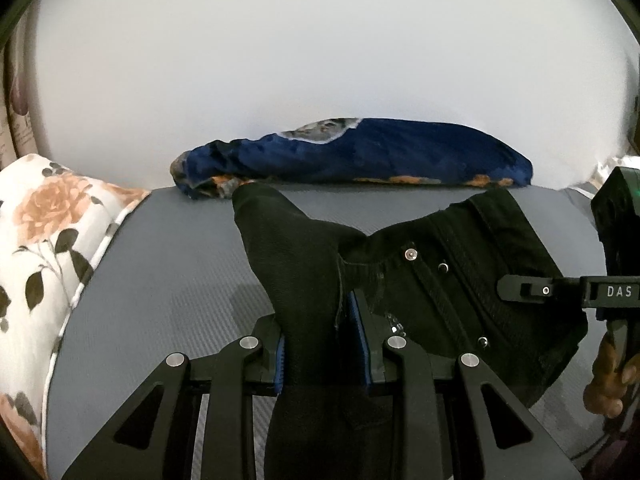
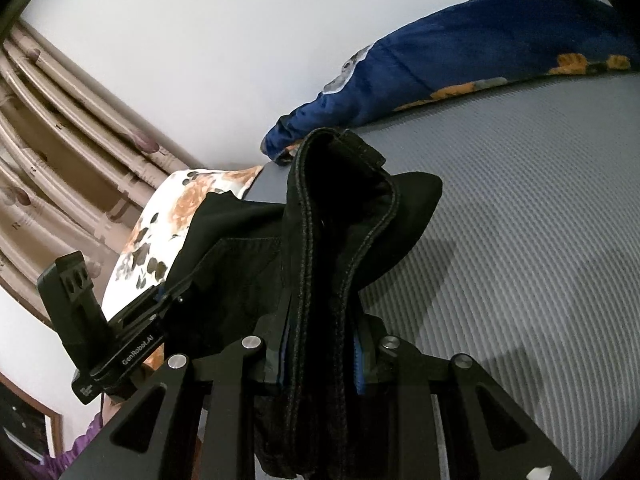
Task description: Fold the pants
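Both grippers, left gripper (image 1: 320, 344) and right gripper (image 2: 320, 344), clamp bunched black denim pants (image 1: 420, 272) with metal rivets above grey ribbed mat (image 1: 168, 280).

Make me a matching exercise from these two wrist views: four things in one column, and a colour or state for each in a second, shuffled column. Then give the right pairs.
Column one:
1. pants
2. rolled blanket
3. pillow
4. left gripper

Column two:
A. white with orange roses and dark leaves
B. black, held up off the grey mat by both grippers
C. shut on black fabric
D. navy blue with orange patches, lying along the far edge of the mat

Pairs: 1-B, 2-D, 3-A, 4-C. The right gripper is also shut on the pants.
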Demonstrator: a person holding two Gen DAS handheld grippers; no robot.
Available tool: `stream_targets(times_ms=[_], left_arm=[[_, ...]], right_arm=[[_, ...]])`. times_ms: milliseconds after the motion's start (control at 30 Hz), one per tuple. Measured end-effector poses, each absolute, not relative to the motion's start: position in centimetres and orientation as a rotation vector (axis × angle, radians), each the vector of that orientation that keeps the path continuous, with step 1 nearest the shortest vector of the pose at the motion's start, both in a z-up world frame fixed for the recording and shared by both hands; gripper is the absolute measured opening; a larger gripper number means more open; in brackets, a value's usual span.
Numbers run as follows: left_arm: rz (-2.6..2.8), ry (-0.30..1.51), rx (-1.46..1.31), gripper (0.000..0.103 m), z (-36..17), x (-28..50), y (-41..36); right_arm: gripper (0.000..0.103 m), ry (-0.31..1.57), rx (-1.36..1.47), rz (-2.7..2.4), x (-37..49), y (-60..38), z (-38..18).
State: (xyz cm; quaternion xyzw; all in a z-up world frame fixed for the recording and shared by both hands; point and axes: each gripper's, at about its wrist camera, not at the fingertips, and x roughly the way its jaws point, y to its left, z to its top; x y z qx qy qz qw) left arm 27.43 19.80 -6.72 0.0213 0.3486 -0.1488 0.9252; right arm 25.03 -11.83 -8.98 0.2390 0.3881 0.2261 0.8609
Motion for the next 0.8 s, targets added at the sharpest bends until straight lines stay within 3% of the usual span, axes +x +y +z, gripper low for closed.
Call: stream_targets(times_ms=[800], left_arm=[[-0.268,0.699,0.055,0.028,-7.8,35.9,20.7]], right_arm=[[0.022,0.806,0.544,0.481,32.9,-11.1,-9.5]])
